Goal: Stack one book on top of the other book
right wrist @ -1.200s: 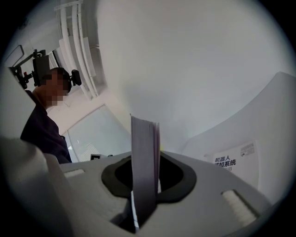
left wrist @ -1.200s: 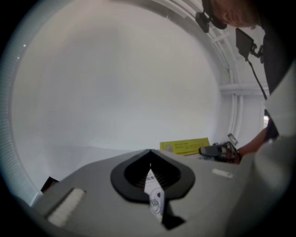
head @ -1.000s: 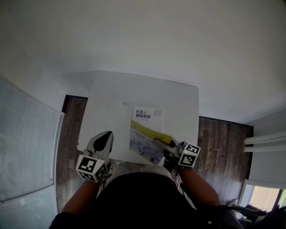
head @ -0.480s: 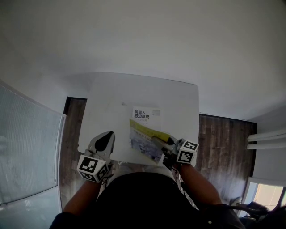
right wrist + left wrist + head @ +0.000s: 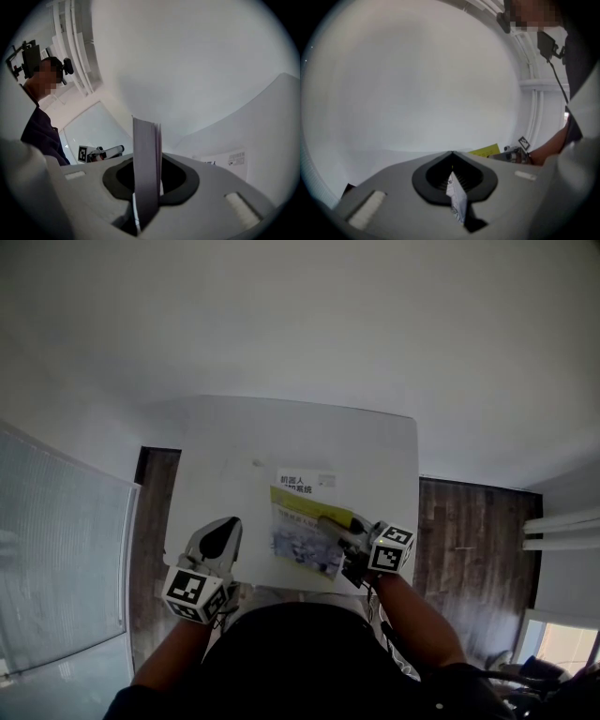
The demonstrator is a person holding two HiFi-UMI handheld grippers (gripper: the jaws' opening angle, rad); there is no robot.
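Observation:
Two books lie on a white table (image 5: 234,442). The lower book (image 5: 307,481) has a white cover with dark print, and only its far strip shows; it appears again in the right gripper view (image 5: 225,161). The yellow-covered book (image 5: 302,526) lies over it, slightly askew. My right gripper (image 5: 330,525) is shut on this book's near right edge, and the page block (image 5: 146,154) stands between its jaws. My left gripper (image 5: 222,529) hovers at the table's near left edge, away from both books. Its jaws meet at the tip (image 5: 452,154), with a small white printed scrap (image 5: 457,201) between them.
Dark wood floor (image 5: 469,531) shows on both sides of the table. A glass panel (image 5: 56,549) stands at the left. The white wall (image 5: 300,324) rises behind the table's far edge. The person's dark-clad body (image 5: 300,652) is at the near edge.
The right gripper has carried the yellow book further over the white one and lower, so less of the white cover shows. The left gripper has stayed put.

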